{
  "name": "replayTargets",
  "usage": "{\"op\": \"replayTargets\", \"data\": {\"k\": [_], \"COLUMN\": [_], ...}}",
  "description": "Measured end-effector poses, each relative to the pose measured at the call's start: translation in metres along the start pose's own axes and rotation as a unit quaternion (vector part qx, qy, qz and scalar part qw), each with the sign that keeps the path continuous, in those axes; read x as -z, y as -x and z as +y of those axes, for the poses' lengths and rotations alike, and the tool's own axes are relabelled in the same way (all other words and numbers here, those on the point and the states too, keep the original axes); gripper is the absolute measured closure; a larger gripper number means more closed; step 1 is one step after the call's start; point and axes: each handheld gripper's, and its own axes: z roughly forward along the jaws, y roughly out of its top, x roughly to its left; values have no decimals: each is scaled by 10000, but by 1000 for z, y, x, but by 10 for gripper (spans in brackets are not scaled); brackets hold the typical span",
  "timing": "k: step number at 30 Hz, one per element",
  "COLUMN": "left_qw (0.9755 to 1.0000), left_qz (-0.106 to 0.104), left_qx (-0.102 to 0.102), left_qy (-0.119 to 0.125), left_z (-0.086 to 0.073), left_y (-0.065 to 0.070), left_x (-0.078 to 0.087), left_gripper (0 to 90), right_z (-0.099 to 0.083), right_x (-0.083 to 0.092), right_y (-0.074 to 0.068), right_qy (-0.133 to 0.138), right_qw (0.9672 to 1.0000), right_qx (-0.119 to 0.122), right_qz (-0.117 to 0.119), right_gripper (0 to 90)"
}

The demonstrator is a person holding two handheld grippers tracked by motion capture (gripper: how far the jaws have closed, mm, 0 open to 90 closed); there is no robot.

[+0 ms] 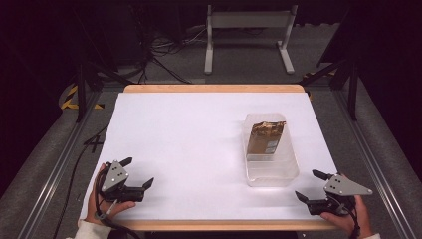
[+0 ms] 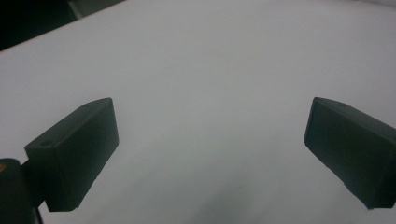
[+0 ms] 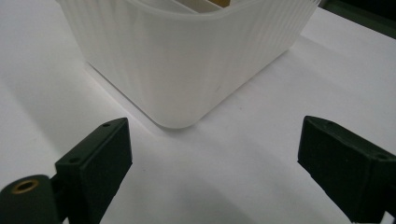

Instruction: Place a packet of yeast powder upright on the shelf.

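Translucent bin (image 1: 271,172) right of centre on the table (image 1: 174,144), brown packet (image 1: 265,139) lying in its far half, nearest the right gripper (image 1: 306,185). Both grippers spread wide and empty, left gripper (image 1: 138,173) at the near left, well apart from the bin. Probably light, thin-walled and a little flexible, likely slick; best pinched at the rim or near corner (image 3: 180,119), packet crinkly and easily crushed.

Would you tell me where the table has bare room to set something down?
The widest free patch is the white sheet between the left gripper and the clear bin, running back to the far wooden edge. A narrower strip lies behind the bin. It is tight at the near right, where the right gripper sits close to the bin's corner.
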Motion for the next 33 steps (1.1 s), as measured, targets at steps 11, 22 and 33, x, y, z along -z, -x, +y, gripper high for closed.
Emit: {"op": "replayTargets", "data": {"k": [11, 22, 33], "left_qw": [9983, 9991, 9996], "left_qz": [324, 157, 188], "left_qx": [450, 369, 215], "left_qy": [162, 155, -32], "left_z": [-24, -17, -15], "left_y": [-15, -8, -3], "left_x": [19, 13, 8], "left_gripper": [47, 58, 54], "right_z": [1, 2, 2], "right_x": [0, -1, -2], "right_y": [0, 0, 1], "right_qy": [49, 96, 92], "right_qw": [10000, 9999, 9999], "right_qx": [37, 55, 25], "right_qz": [11, 33, 63], "right_gripper": [102, 97, 96]}}
